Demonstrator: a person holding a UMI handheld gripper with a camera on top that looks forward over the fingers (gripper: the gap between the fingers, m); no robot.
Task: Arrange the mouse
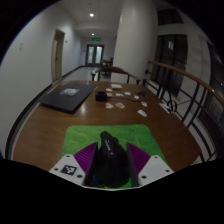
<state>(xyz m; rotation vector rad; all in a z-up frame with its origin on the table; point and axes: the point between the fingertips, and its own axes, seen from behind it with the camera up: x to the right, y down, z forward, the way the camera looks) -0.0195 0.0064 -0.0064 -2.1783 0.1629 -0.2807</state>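
Note:
A black computer mouse (110, 160) sits between my gripper's (111, 163) two fingers, its nose pointing away from me. The purple pads (88, 160) press against both of its sides. The mouse is held over a green mat (85, 138) that lies on the wooden table (60, 120) just ahead of me. The mouse's rear end is hidden at the bottom of the view.
A closed grey laptop (66, 98) lies far left on the table. A small dark cup (101, 96) and several white cards (128, 100) are scattered beyond the mat. Chairs (165, 100) stand at the right and far end. A corridor with a door lies beyond.

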